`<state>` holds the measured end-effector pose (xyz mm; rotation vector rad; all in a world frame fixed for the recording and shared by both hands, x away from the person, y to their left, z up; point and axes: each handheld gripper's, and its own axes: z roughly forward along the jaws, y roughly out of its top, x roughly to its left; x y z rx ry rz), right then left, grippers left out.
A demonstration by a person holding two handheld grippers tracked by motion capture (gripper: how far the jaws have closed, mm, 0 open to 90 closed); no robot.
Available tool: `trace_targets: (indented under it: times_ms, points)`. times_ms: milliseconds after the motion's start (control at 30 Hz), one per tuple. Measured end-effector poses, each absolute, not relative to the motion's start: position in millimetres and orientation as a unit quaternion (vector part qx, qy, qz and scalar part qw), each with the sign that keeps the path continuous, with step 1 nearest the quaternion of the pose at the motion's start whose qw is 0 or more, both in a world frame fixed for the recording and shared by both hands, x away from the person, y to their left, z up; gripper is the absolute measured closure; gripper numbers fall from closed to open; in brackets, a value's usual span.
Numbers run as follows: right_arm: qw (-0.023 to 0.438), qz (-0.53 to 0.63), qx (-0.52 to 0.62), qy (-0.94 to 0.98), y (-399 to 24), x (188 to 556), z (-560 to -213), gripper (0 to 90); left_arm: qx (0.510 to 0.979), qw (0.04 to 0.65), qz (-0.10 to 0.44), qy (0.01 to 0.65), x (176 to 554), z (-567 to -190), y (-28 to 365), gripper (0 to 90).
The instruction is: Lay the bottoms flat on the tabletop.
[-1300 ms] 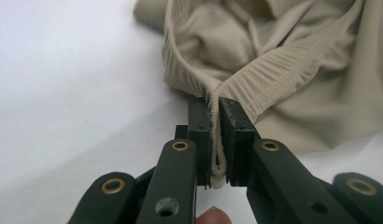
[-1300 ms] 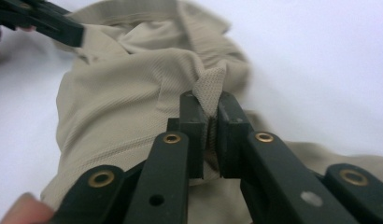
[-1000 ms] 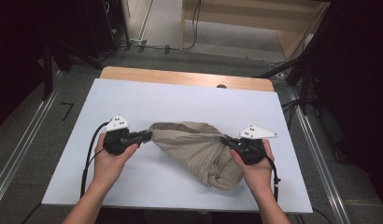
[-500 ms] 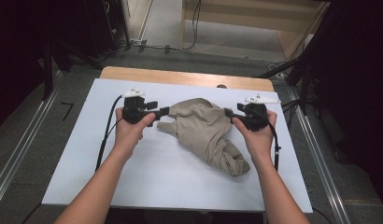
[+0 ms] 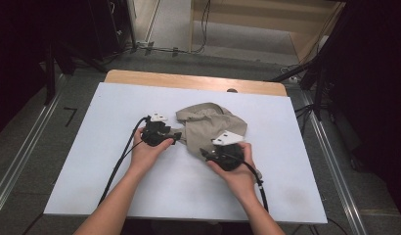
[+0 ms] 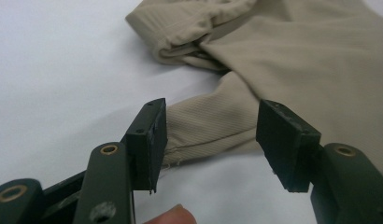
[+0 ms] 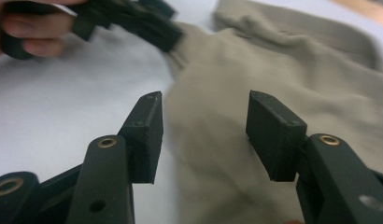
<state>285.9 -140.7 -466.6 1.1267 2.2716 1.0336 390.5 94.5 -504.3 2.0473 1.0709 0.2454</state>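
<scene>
Beige garment (image 5: 210, 126) loose on white table (image 5: 81, 161)

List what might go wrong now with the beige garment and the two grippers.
1. The left gripper has just been closing, its fingers astride a hemmed edge of the beige garment; it may catch only the thin hem and slip off.
2. The right gripper, also just closing, hangs over bunched folds, so it may pinch several layers together.
3. The garment lies crumpled on the white table; an uneven pull may twist it.

1. The beige garment (image 7: 283, 93) runs off the right gripper view's right edge, its near folds blurred.
2. The left hand-held gripper (image 7: 129, 18), top left there, is blurred and cut off.
</scene>
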Motion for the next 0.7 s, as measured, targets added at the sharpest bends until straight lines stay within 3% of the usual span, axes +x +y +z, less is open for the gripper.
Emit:
trace_targets:
  times_ms: [67, 100, 167, 200, 267, 300, 333, 433, 567, 700]
  points:
    - [0.186, 0.358, 0.403, 0.822, -123, 296, -475, 44.0, 0.803, 0.400, 0.098, 0.431, 393, -507, 92, 52.6]
    - [0.183, 0.339, 0.413, 0.825, -110, 308, -484, 41.6, 0.807, 0.395, 0.097, 0.428, 394, -507, 92, 66.6]
    - [0.195, 0.327, 0.426, 0.821, -104, 317, -493, 41.0, 0.810, 0.392, 0.072, 0.430, 394, -506, 96, 84.3]
    - [0.195, 0.327, 0.426, 0.821, -104, 317, -493, 41.0, 0.810, 0.392, 0.072, 0.430, 394, -506, 96, 87.4]
    - [0.199, 0.305, 0.432, 0.825, -99, 324, -501, 41.6, 0.812, 0.394, 0.064, 0.427, 392, -506, 100, 88.0]
    - [0.214, 0.282, 0.426, 0.833, -95, 327, -506, 55.2, 0.815, 0.393, 0.062, 0.422, 391, -506, 102, 88.7]
    - [0.214, 0.282, 0.426, 0.833, -95, 327, -506, 55.2, 0.816, 0.393, 0.060, 0.420, 389, -506, 104, 88.7]
    - [0.205, 0.304, 0.431, 0.824, -106, 324, -499, 82.8, 0.815, 0.396, 0.054, 0.419, 380, -505, 113, 89.0]
    - [0.201, 0.338, 0.442, 0.806, -127, 320, -485, 84.0, 0.815, 0.400, 0.059, 0.415, 363, -503, 135, 89.1]
    - [0.215, 0.380, 0.464, 0.770, -174, 313, -458, 84.2, 0.805, 0.408, 0.061, 0.427, 340, -501, 175, 89.2]
